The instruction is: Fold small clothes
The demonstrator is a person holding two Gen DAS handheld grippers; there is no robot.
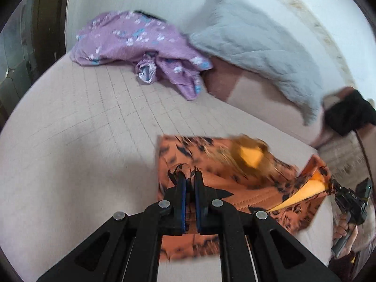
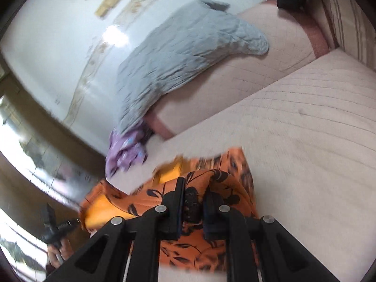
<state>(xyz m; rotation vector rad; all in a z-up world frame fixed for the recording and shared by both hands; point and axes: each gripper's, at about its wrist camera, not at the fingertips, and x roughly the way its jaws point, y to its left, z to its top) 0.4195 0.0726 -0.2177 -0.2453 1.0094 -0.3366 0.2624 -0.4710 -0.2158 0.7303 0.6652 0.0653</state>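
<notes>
An orange garment with black leaf print (image 1: 225,171) is held up over the pale quilted bed (image 1: 82,122). My left gripper (image 1: 189,176) is shut on a fold of the garment's left edge. My right gripper (image 2: 193,188) is shut on the garment (image 2: 211,246) at its other end; it also shows at the far right of the left wrist view (image 1: 333,184). The yellow inner lining (image 1: 251,156) shows where the cloth hangs between them. The frames are motion-blurred.
A crumpled purple floral garment (image 1: 138,44) lies at the back of the bed, also in the right wrist view (image 2: 124,150). A grey quilted pillow (image 1: 256,44) leans on the wall. A black item (image 1: 347,112) lies at the right. Striped bedding (image 2: 347,23) lies beyond.
</notes>
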